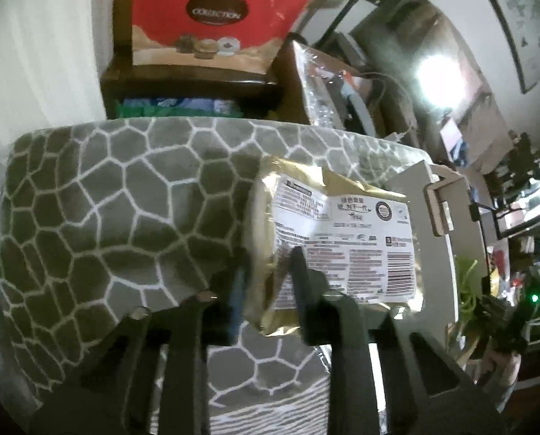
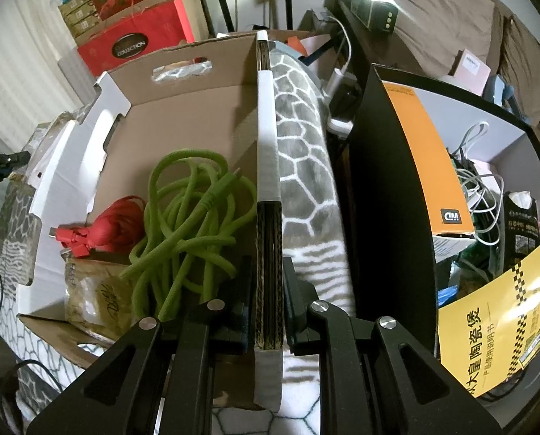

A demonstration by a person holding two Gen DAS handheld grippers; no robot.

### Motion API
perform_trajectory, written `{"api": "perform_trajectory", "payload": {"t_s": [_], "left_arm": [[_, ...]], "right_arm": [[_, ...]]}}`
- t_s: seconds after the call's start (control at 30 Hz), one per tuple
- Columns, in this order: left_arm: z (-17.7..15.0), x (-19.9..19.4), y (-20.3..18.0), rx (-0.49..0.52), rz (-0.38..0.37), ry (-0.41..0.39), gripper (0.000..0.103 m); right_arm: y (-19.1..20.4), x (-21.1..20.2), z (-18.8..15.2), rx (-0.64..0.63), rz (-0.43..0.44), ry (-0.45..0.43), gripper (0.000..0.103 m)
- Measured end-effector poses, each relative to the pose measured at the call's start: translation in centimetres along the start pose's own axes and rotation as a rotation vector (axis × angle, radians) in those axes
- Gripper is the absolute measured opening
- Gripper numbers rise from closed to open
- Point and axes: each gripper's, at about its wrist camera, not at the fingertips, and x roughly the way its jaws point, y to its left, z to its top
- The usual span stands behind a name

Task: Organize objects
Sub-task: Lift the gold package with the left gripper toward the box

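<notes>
A grey blanket with a white cell pattern (image 1: 107, 210) covers the near surface. Beyond it stands a dark wooden cabinet (image 1: 190, 83), a red paper bag (image 1: 212, 18) on top, against a pale wall (image 1: 41, 54) at far left. To the right a bright lamp (image 1: 438, 76) glares — a framed picture (image 1: 516, 18) hangs on the wall nearby. In the right wrist view, brown bedding (image 2: 447, 14) lies at far right, stacked red boxes (image 2: 132, 11) at far left.

In the cardboard box (image 2: 183, 83), the green cable (image 2: 190, 214) lies right of the red cable (image 2: 107, 224).
</notes>
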Motion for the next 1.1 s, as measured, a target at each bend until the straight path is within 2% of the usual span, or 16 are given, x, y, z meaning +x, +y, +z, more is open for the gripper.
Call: {"api": "perform_trajectory", "payload": {"t_s": [0.1,0.23,0.57,0.77,0.9,1.1], "left_arm": [[0.1,-0.7,-0.8,0.008,0.022,-0.020,0.010],[0.1,-2.0,-2.5,0.033,0.043,-0.052,0.009],[1.5,-6.7,-8.6,0.097,-0.007,-0.160,0.001],[2.0,-5.8,-13.8,0.189,0.011,-0.138,0.001],[1.9,-5.1,-17.7,0.238,-0.015,-0.128,0.001],[0.2,-2.8,-23.8,0.358,-0.009,-0.083,0.000]], "right_arm": [[0.0,0.0,0.0,0.002,0.000,0.000,0.015],[0.0,0.0,0.0,0.000,-0.002,0.001,0.015],[0.0,0.0,0.1,-0.001,-0.004,0.001,0.015],[0.0,0.0,0.1,0.000,0.000,0.001,0.015],[-0.1,0.0,0.2,0.005,0.004,0.002,0.015],[-0.1,0.0,0.4,0.003,0.003,0.003,0.015]]}}
